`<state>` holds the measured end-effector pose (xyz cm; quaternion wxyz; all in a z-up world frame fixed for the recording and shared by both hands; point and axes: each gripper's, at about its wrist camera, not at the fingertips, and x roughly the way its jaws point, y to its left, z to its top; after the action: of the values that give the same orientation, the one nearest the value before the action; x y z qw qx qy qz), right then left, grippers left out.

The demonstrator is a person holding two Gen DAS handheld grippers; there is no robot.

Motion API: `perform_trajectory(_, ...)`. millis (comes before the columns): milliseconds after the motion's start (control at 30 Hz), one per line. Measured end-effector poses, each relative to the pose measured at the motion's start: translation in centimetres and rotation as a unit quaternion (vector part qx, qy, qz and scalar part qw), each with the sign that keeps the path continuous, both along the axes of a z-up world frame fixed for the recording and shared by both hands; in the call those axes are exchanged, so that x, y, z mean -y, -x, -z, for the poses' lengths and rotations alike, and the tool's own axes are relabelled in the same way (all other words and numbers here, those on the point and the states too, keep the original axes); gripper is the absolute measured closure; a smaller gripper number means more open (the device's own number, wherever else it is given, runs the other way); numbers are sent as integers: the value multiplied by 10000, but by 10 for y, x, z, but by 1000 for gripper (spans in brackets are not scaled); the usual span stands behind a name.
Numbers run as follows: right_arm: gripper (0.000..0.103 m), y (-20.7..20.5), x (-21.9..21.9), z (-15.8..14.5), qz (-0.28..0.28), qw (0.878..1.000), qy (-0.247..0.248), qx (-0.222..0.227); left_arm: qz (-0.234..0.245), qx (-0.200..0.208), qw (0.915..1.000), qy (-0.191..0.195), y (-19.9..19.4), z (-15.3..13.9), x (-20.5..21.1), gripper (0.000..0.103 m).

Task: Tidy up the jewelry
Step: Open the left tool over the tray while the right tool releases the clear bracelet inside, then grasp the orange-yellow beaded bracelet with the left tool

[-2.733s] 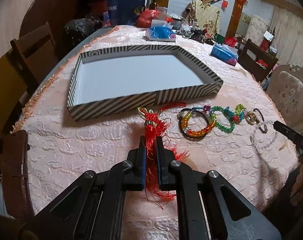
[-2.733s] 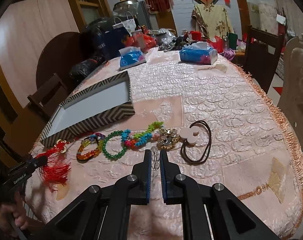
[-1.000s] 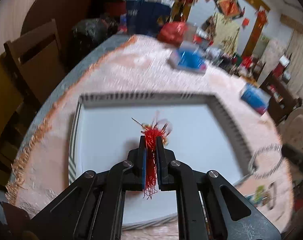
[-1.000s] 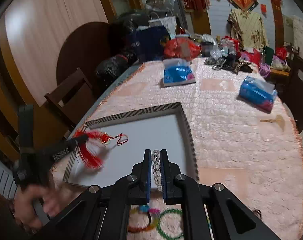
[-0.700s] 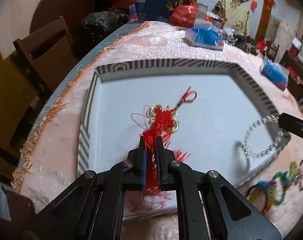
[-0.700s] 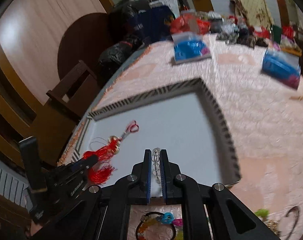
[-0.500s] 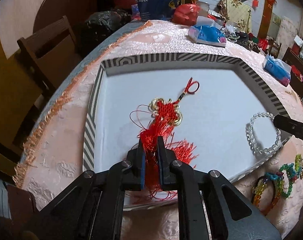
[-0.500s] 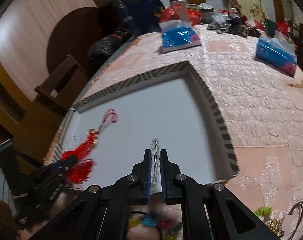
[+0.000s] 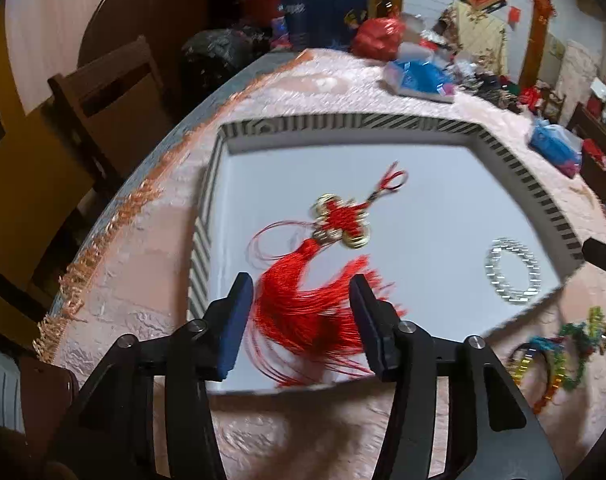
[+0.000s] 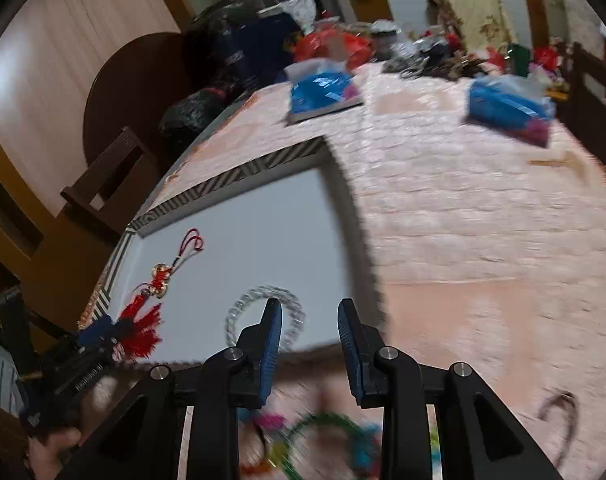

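Observation:
A striped-rim tray [image 9: 515, 164] with a white floor lies on the pink tablecloth. A red tassel knot ornament [image 9: 323, 276] lies in its near-left part. My left gripper [image 9: 301, 300] is open, its fingers either side of the tassel's fringe. A clear bead bracelet [image 9: 513, 276] lies in the tray's near-right corner. In the right wrist view the tray [image 10: 223, 184], the tassel [image 10: 147, 312] and the bracelet [image 10: 263, 312] show. My right gripper [image 10: 309, 324] is open just above the bracelet's right side.
Colourful bead bracelets [image 9: 559, 356] lie on the cloth right of the tray, blurred in the right wrist view [image 10: 327, 432]. A brown hair tie [image 10: 559, 408] lies at right. Blue tissue packs [image 10: 323, 88] and clutter sit at the far end. Wooden chairs [image 9: 103, 92] stand left.
Both grippers have opened. The tassel ornament and the clear bracelet were let go and now lie on the tray floor. Both grippers have drawn back a little.

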<state>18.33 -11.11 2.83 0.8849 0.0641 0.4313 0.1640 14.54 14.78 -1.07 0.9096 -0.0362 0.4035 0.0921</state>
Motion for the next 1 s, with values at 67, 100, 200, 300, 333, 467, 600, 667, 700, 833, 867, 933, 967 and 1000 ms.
perform_trajectory(67,72,13,12,-4,75,9998,178,48,152,108,9998,5,7,-7,9,48)
perform_trajectory(100,70,20,18,-4,125,9995,278,66,259,178,9995,25,11,-12,15,48)
perform_trajectory(200,64,46,41,-2,293,9978,594,53,483,252,9985,70,24,-16,30,47)
perform_trajectory(300,64,69,59,5,461,9967,661,-76,826,213,9962,184,36,-16,50,47)
perform_trajectory(333,64,80,66,8,575,9961,651,-137,984,186,9947,228,41,-14,59,47)
perform_trajectory(467,59,112,80,21,900,9945,473,-261,1769,75,9836,344,54,-7,99,47)
perform_trajectory(600,58,120,82,37,1128,9920,277,-484,2490,-3,9673,485,53,-3,140,49)
perform_trajectory(667,52,123,80,35,1095,9926,352,-390,2555,-139,9659,387,45,1,155,61)
perform_trajectory(700,50,123,78,36,1052,9930,364,-403,2595,-226,9649,341,41,3,161,63)
perform_trajectory(833,38,126,75,37,969,9944,287,-303,2717,-543,9607,158,34,17,171,72)
perform_trajectory(867,35,126,73,37,947,9946,287,-296,2738,-487,9605,108,34,17,171,72)
perform_trajectory(933,31,126,72,37,928,9950,245,-291,2749,-496,9601,129,36,18,171,81)
perform_trajectory(967,30,126,72,37,929,9950,231,-279,2687,-498,9618,180,35,17,169,91)
perform_trajectory(1000,30,127,72,38,930,9950,231,-270,2660,-523,9623,239,35,18,165,95)
